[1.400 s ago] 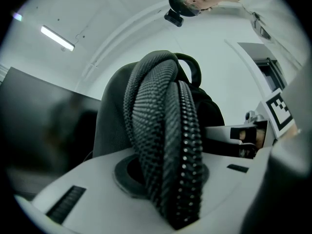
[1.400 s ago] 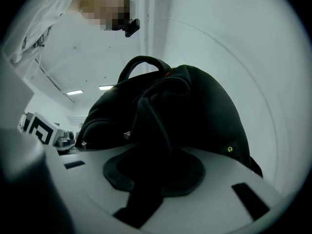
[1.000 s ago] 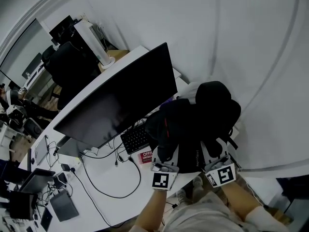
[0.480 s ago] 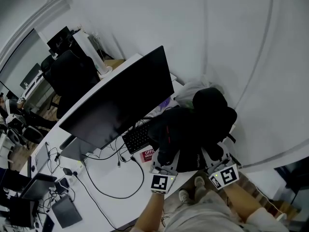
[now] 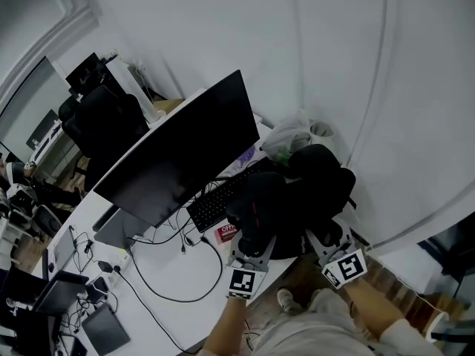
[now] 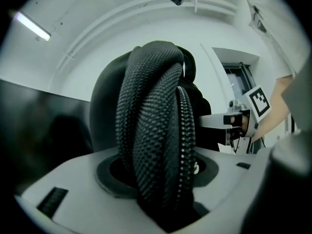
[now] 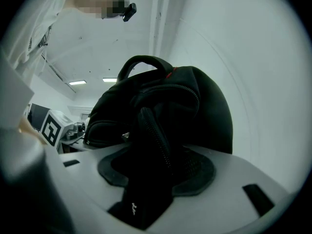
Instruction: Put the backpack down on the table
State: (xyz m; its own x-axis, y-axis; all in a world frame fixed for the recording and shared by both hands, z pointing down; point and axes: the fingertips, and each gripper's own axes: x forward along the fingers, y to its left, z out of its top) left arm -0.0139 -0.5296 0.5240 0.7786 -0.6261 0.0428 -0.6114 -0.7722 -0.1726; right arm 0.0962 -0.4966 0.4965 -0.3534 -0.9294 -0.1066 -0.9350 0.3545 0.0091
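- Black backpack [image 5: 300, 195]: at the right end of the white surface [image 5: 167, 273], close to the front edge. Its back faces the person and its underside is hidden.
- Left gripper [image 5: 254, 243]: the jaws have just been opening and now stand wide. A padded mesh shoulder strap [image 6: 156, 130] runs up through the gap, and the pads do not press it.
- Right gripper [image 5: 326, 237]: the jaws have likewise just been opening and are spread wide. The second shoulder strap [image 7: 152, 140] lies between them, ungripped.
- Edges and room: a curved white wall [image 5: 334, 65] closes off the right side just beyond the backpack. The surface's front edge runs beneath both grippers. Bare surface lies to the left front, crossed by a looping black cable [image 5: 194, 291].
- Surroundings: a black keyboard [image 5: 211, 206] touches or nearly touches the backpack's left side. A red card [image 5: 225, 234] lies just beside the left gripper. A large dark monitor [image 5: 185, 154] stands behind the keyboard, and a white plastic bag [image 5: 293, 136] sits behind the backpack against the wall.
- View differences: only the right gripper view shows the backpack's arched carry handle [image 7: 144, 62] and a zip line. The left gripper view shows the strap's mesh weave, with the right gripper beyond it. Only the head view shows the surface layout.
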